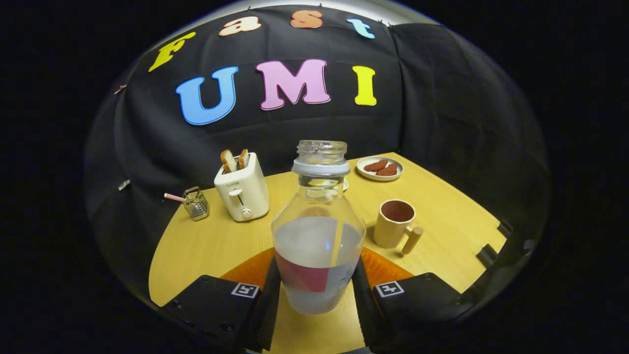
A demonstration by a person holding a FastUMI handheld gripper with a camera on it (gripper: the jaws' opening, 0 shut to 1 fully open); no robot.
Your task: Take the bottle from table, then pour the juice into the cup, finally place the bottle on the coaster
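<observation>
Gripper [314,295]: both fingers are pinched onto the lower body of the bottle, one on each side, so it's a proper squeeze on the glass.
Fingers: they come up from the bottom of the view and each carries a small square black-and-white marker tag on its block.
Bottle [318,246]: clear, upright, sitting right between the fingers, cap off with the threaded mouth open at the top and a whitish ring just under the threads.
Juice: pale cloudy liquid, filling roughly the lower half of the bottle.
Bottle label: a red patch next to a white patch, with tiny print on the white part that's way too small to read.
Coaster [383,268]: orange, round, lying on the counter, peeking out on both sides behind the bottle and fingers. Can't tell if the bottle base is touching it or lifted off.
Counter [452,236]: light wood, carries everything here.
Cup [394,223]: cream mug with a reddish-brown inside and a wooden peg handle, standing just beyond and to the right of the bottle, well apart from the fingers.
Plate [379,168]: small white one further back behind the cup, with a couple of reddish-brown pieces on it.
Toaster [242,189]: cream, back left of the bottle, two toast slices sticking up. There's a small brand word on the front but it's not legible.
Wire basket [196,204]: little metal thing left of the toaster, with a striped stick poking out.
</observation>
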